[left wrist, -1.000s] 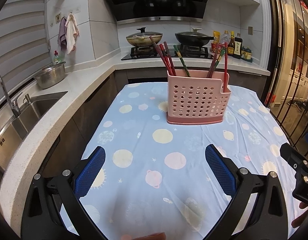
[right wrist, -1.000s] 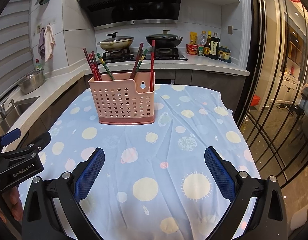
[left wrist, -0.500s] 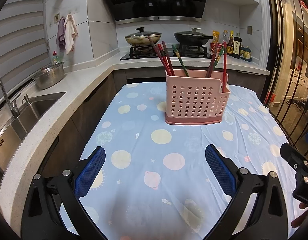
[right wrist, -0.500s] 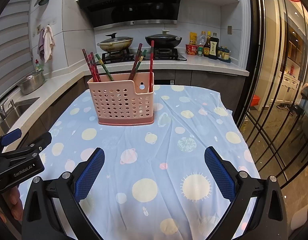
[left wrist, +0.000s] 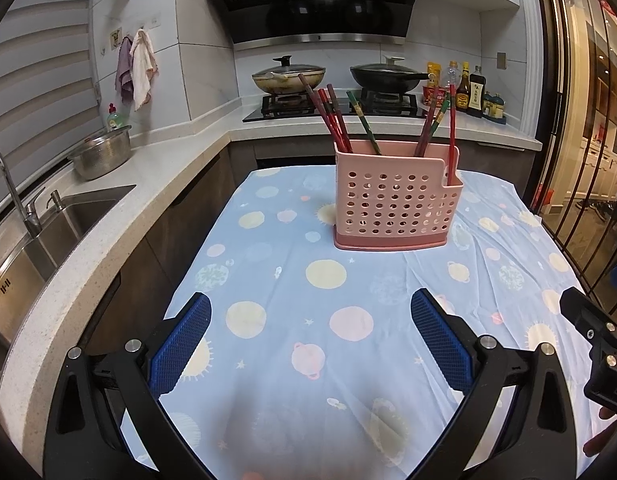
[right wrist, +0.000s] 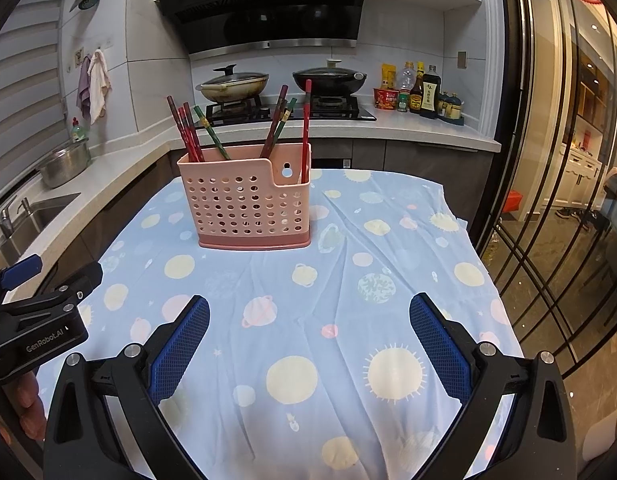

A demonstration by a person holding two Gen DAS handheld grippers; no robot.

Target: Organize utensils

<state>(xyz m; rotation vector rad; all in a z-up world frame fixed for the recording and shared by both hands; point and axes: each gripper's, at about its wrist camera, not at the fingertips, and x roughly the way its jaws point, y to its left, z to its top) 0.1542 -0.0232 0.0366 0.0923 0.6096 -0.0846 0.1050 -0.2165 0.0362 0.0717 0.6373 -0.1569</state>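
While each claw gapes empty, the pink holder (left wrist: 394,200) contains upright chopsticks (left wrist: 336,120).

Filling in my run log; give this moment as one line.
left gripper: open, empty | right gripper: open, empty | chopsticks: in pink holder

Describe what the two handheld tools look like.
Both match: the left tool and right tool have black angular frames with silver bolts and blue, textured finger pads. The left tool's body reads "GenRobot.AI" in white. No cables or sleeves visible.
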